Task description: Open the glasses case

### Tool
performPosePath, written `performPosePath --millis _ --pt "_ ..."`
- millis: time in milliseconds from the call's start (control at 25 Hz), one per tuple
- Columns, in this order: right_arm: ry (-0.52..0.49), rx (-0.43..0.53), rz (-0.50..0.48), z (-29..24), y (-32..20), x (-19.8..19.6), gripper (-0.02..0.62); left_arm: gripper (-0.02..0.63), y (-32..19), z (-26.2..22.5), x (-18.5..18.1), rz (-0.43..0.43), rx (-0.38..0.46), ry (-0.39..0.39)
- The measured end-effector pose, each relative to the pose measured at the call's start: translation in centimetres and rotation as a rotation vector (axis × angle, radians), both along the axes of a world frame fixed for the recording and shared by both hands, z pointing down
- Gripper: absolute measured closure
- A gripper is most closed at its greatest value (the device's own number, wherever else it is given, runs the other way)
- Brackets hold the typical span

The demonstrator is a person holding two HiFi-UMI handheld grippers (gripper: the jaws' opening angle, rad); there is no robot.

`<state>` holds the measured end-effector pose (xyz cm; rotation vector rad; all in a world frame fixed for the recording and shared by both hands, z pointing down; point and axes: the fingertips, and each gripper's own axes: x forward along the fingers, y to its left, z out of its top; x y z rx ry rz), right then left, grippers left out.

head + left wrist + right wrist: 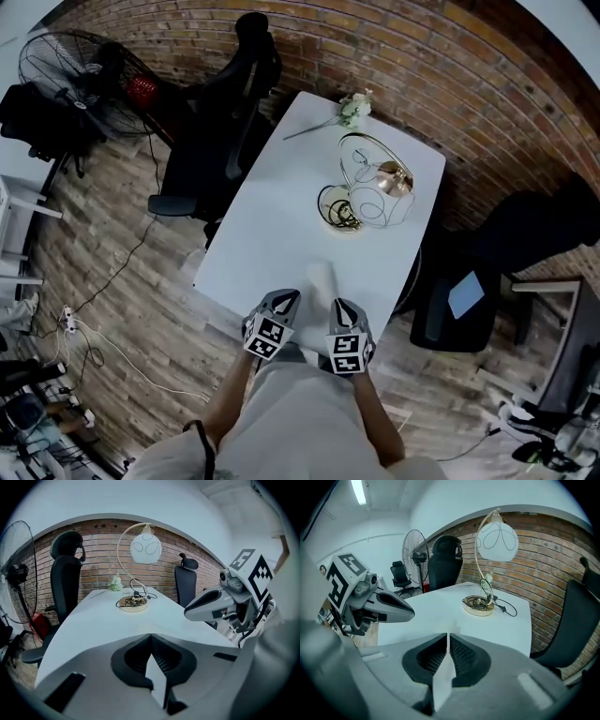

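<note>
A pale white glasses case lies near the front edge of the white table and is hard to tell from the tabletop. It sits just beyond and between my two grippers. My left gripper hangs over the table's near edge, a little left of the case, with its jaws shut and nothing in them. My right gripper is level with it on the case's right, also shut and empty. Neither touches the case. Each gripper shows in the other's view, the right gripper and the left gripper.
A gold arc lamp with a white globe shade and a coiled cord stands at the table's far right. An artificial flower lies at the far end. Black office chairs flank the table; a floor fan stands at the left.
</note>
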<state>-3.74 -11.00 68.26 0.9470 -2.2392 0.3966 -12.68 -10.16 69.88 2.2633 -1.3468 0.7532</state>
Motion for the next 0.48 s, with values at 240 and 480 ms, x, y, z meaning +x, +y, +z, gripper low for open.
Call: performPosePath --millis 240,480 --pt "0.039 -0.014 0.027 1.4 -0.7 -1.3 0.572 0.603 -1.0 1.1 -0.2 0.076 -0.006 0.016" --pt "0.078 -0.038 0.047 3.0 -0.7 -2.2 0.552 0.604 -2.0 2.0 -0.3 0.146 -0.006 0.018"
